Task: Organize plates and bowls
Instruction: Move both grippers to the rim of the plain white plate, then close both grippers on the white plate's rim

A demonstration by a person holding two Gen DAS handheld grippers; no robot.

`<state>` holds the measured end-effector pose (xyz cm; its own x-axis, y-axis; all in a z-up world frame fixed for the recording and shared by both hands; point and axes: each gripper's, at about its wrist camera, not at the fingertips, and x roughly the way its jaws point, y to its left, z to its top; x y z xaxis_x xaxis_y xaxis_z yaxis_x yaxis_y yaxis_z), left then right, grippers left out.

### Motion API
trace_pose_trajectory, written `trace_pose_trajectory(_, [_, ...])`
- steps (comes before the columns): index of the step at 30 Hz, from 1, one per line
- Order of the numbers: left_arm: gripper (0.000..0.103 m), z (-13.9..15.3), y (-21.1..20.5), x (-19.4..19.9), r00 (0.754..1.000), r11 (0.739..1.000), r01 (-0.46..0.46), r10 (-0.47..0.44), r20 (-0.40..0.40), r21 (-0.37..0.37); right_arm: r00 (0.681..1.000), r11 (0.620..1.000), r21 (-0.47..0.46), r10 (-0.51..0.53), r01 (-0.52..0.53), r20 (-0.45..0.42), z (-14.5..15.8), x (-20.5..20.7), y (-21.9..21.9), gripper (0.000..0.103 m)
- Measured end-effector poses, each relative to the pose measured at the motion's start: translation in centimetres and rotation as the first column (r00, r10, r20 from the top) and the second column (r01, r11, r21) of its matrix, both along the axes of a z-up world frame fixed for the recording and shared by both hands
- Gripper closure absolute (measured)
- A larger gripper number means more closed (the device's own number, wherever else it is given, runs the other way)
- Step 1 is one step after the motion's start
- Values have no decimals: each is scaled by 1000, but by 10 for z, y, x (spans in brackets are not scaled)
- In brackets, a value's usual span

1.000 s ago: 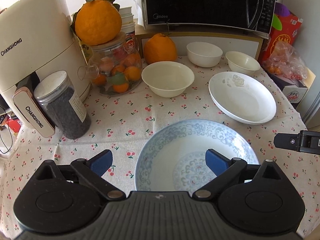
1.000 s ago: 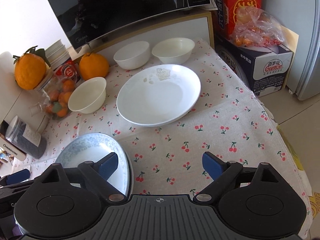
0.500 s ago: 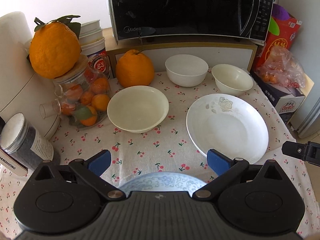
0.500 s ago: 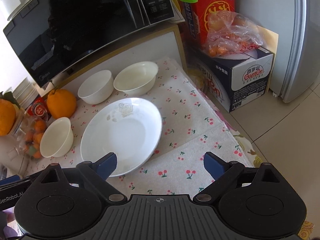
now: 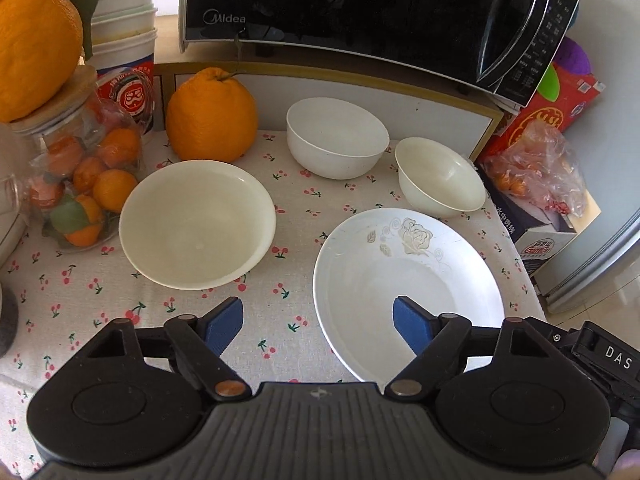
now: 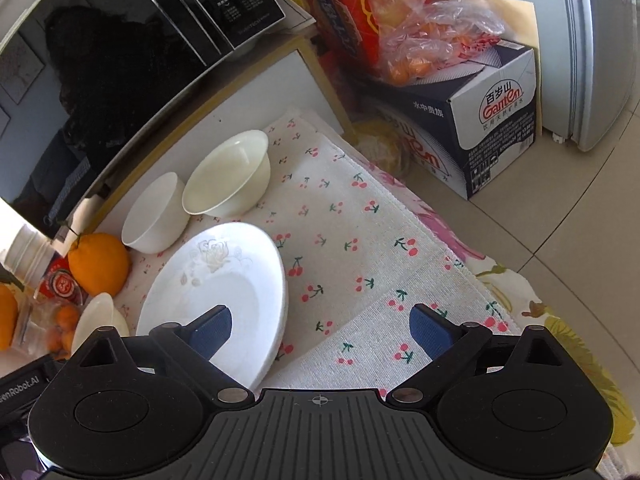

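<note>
- Left claw hangs over the desk with its jaws apart and closing; the left blue pad is over bare cloth, the right one over the near-left part of the plate, and neither presses on it
- The plate's near-left rim lies between the pads, not gripped
- Right claw is spread wide: its left pad is above the plate, its right pad over cherry-print cloth, nothing pinched
- In the left view the plate, with a rose print at its 12 o'clock edge, sits at 4 o'clock of the frame's centre
- Wide bowl lies at 9 o'clock of the plate, apart from it
- White bowl stands at 11 o'clock of the plate, near the cabinet under the microwave
- Cream bowl sits at 1 o'clock of the plate, just beside its rim; whether they touch I cannot tell
- An orange stands at 12 o'clock of the wide bowl
- A jar of small oranges stands at 9 o'clock of that bowl, a second big orange on its lid
- In the right view a box stands on the floor at 2 o'clock, a bag of fruit on top
</note>
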<state>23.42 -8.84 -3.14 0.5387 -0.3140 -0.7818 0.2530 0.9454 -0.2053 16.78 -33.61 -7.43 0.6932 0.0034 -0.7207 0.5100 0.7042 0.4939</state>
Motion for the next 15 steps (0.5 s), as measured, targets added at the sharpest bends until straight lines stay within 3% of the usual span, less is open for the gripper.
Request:
trace_pose_trajectory(4, [38,-8,-3,10,999,998,-8,6,-33,-54,999,999,32,-9,8,45,-3,8,-2,6])
trace_pose_trajectory(12, [68,-22,-6,20,998,996,-40,36,-55,-80,993,997,58,49,-56,110,-7,23,3,8])
trace_pose_trajectory(15, [79,-25,-5,23,997,994,-50,45,-61,-94,992,994,74,66,-74,106,-11,27,4,15])
